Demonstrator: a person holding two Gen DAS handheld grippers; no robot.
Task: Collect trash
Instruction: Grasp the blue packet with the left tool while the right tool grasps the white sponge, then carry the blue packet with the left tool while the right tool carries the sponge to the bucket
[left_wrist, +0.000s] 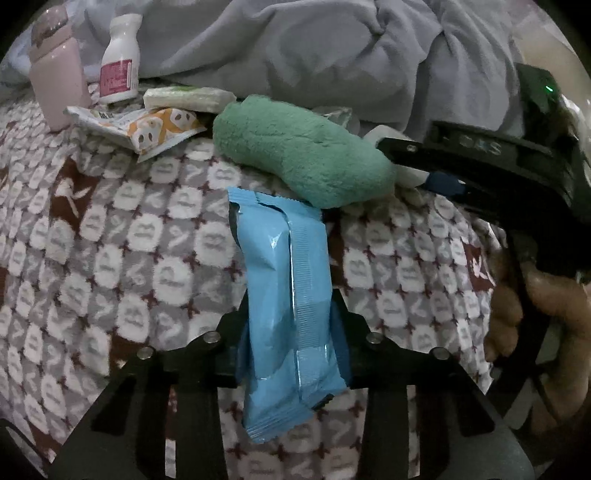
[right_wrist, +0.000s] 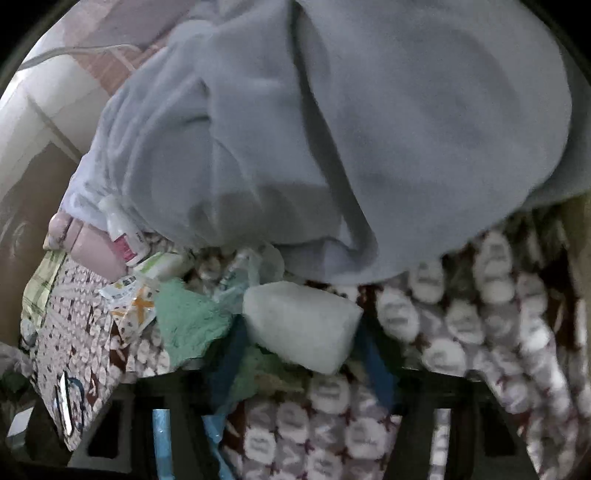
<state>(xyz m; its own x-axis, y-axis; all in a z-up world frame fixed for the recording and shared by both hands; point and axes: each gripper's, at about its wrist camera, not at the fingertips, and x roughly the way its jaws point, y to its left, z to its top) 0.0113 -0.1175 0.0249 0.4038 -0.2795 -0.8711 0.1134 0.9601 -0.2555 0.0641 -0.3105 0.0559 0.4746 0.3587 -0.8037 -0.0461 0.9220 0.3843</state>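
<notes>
Left gripper (left_wrist: 291, 321): clamped on a blue wrapper (left_wrist: 286, 295), held lengthwise above the patterned blanket (left_wrist: 122, 258).
Right gripper (right_wrist: 301, 332): closed around a white packet (right_wrist: 299, 321), its blue fingers (right_wrist: 227, 365) on either side.
Nearby: green cloth (left_wrist: 303, 151); orange-and-white wrapper (left_wrist: 147, 125).

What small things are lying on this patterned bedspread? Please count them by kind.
Bottles: 2, pink bottle, white bottle
Packets: 4, blue wrapper, orange snack wrapper, white-green pack, white packet
Cloths: 1, green cloth
Plastic scraps: 1, clear plastic scrap
Total: 8
</notes>
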